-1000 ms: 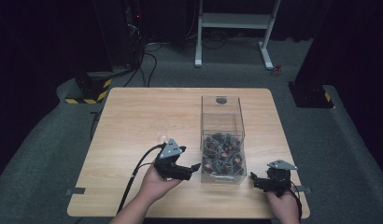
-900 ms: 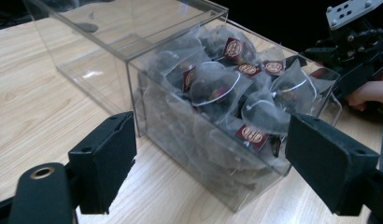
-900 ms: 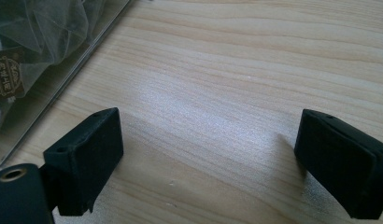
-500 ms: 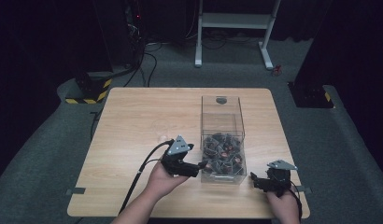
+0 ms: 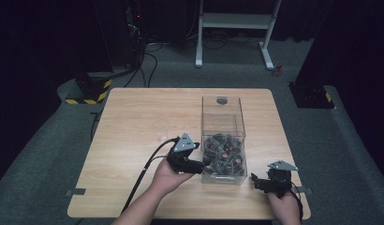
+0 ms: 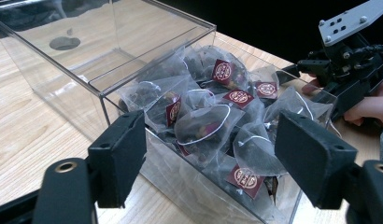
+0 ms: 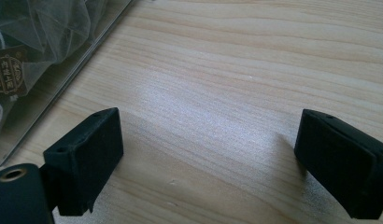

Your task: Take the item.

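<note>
Overhead, the left hand-held gripper [image 5: 198, 166] meets the near left side of the clear box [image 5: 223, 140] on the surface [image 5: 134, 122]. Its own view shows jaws spread before light, soft tea bags [image 6: 203, 126]; pinch one gently by its mesh peak. Rightward, the right hand-held gripper [image 7: 208, 163] hangs spread over bare wood.

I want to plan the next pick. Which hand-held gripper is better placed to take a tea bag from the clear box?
Left. The left hand-held gripper is open at the clear box, facing the tea bags. The right hand-held gripper faces bare table.
</note>
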Motion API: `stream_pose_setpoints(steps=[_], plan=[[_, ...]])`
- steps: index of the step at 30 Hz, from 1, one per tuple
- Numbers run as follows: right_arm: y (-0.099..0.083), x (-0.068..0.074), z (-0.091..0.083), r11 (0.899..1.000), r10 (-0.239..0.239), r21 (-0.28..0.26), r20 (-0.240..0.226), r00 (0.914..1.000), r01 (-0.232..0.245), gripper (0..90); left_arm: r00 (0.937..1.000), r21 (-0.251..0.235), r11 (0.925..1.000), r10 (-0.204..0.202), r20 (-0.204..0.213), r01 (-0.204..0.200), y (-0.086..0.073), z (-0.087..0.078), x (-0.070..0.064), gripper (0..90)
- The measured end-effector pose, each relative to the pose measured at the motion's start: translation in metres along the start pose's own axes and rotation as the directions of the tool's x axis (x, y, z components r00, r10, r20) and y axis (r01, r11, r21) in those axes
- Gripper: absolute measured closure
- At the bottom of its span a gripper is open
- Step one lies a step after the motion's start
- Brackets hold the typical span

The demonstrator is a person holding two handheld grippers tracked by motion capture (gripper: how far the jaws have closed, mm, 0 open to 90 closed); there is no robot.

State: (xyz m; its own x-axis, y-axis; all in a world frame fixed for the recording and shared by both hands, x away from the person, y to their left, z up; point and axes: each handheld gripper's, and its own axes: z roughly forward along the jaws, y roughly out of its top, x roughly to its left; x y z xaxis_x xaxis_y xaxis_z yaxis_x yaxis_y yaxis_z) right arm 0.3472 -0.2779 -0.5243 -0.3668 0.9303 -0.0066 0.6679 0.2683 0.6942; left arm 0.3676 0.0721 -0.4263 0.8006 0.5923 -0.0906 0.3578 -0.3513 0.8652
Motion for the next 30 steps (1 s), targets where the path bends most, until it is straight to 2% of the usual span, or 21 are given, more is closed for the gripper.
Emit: stream_pose_setpoints(steps=[10,15,19,30], plan=[[0.0,0.0,0.0,1.0,-0.003,0.001,-0.001,1.0,0.003,7.8,0.9994,-0.012,0.9998,-0.015,0.03,0.016,0.0,0.009,0.002,38.8],[0.0,0.0,0.0,1.0,-0.005,0.001,-0.001,1.0,0.005,7.8,0.9996,-0.01,0.9997,-0.024,0.017,0.024,0.001,0.014,0.003,42.6],[0.0,0.0,0.0,1.0,-0.004,0.002,-0.002,1.0,0.004,7.8,0.9996,-0.009,0.9995,-0.029,0.003,0.029,0.001,0.016,0.004,49.7],[0.0,0.0,0.0,1.0,-0.007,0.001,-0.004,1.0,0.007,7.8,0.9994,-0.013,0.9994,-0.032,0.014,0.032,-0.002,0.021,0.003,67.4]])
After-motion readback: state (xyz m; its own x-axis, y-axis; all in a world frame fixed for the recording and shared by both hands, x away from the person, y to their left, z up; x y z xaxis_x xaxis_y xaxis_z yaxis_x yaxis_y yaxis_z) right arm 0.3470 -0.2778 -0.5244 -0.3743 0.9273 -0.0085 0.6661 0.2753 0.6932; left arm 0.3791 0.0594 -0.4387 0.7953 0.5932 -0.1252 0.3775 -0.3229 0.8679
